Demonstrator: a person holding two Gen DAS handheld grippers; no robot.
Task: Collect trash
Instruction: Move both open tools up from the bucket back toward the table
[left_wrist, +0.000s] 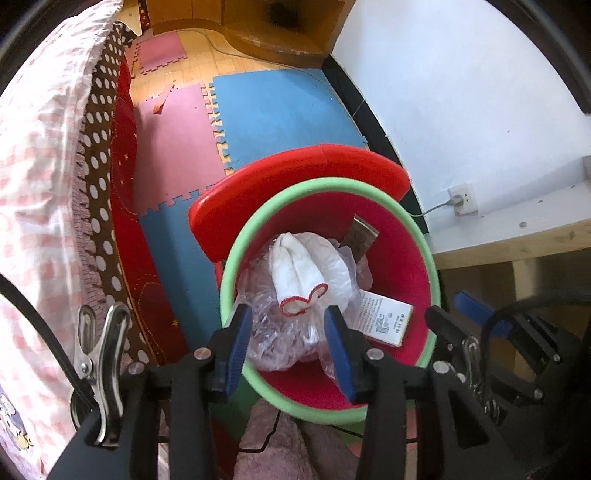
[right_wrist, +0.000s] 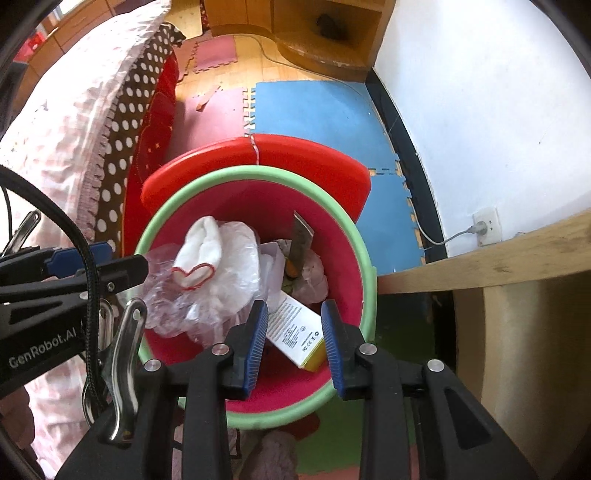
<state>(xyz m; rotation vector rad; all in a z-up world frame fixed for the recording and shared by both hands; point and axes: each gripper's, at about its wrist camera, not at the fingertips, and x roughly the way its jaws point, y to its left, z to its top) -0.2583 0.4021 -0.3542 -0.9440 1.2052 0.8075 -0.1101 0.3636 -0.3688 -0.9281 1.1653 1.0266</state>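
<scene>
A red bin with a green rim (left_wrist: 332, 182) (right_wrist: 251, 170) stands on the floor below both grippers, its red lid (left_wrist: 295, 173) tipped back behind it. Inside lie a crumpled clear plastic bag (left_wrist: 266, 325) (right_wrist: 240, 258), a white sock with red trim (left_wrist: 295, 266) (right_wrist: 201, 243), a white printed box (left_wrist: 384, 317) (right_wrist: 295, 332) and a brown packet (left_wrist: 360, 236) (right_wrist: 299, 240). My left gripper (left_wrist: 288, 321) hangs open above the bag, with nothing between its pads. My right gripper (right_wrist: 294, 314) hangs open over the white box, also holding nothing.
A bed with pink checked bedding (left_wrist: 37, 184) and a dotted brown cover runs along the left. Blue and pink foam mats (left_wrist: 280, 107) cover the floor beyond the bin. A wooden bench (right_wrist: 480, 266) and a wall socket (left_wrist: 461, 199) are on the right.
</scene>
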